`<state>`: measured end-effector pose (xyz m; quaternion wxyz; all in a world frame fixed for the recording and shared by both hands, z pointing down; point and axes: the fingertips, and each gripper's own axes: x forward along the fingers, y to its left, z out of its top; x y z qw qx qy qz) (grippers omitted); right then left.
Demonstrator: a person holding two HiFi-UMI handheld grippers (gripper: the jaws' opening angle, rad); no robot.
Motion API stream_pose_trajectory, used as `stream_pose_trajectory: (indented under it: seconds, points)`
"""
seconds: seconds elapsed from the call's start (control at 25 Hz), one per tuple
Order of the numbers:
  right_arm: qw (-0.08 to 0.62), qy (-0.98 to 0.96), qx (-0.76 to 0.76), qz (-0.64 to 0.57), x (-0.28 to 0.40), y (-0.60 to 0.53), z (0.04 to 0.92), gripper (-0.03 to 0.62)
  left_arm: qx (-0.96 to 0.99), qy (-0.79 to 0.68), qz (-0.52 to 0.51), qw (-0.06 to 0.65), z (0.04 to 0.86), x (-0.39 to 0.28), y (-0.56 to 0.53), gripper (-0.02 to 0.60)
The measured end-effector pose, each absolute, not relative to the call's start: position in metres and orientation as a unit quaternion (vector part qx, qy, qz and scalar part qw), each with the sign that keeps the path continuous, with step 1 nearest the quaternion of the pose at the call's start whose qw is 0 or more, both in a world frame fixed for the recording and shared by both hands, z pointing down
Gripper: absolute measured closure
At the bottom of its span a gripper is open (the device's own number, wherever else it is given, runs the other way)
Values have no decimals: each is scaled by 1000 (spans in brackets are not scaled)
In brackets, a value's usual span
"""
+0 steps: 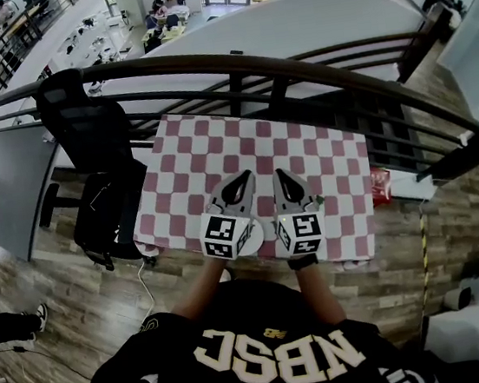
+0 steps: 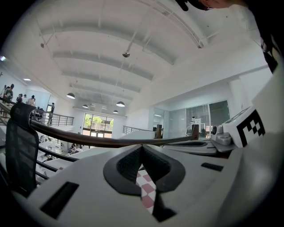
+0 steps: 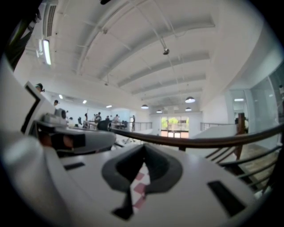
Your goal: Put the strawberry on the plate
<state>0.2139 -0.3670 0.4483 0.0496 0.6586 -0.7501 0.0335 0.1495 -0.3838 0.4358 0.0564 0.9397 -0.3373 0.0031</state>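
Both grippers hover side by side over the near edge of the pink-and-white checkered table (image 1: 217,150). My left gripper (image 1: 245,177) (image 2: 142,148) is shut, its tips meeting with nothing between them. My right gripper (image 1: 279,173) (image 3: 143,146) is shut and empty too. A pale round plate (image 1: 255,233) peeks out between the two marker cubes, mostly hidden under the left gripper. A small green-topped speck (image 1: 318,200) lies against the right gripper's right side; it is too small to tell if it is the strawberry. Both gripper views tilt up at the ceiling, showing only a sliver of cloth.
A dark curved railing (image 1: 293,70) runs behind the table. A black office chair (image 1: 94,153) stands at the table's left side. A red packet (image 1: 380,185) lies off the table's right edge. Wooden floor surrounds the table.
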Motion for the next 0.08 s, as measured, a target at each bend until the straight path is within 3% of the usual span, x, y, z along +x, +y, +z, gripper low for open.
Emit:
stream_pose_trajectory:
  seconds: [0.08]
  points:
    - [52,-751,657,38,213,-372,450,576,940,-336,4,59,437,148,-389,566]
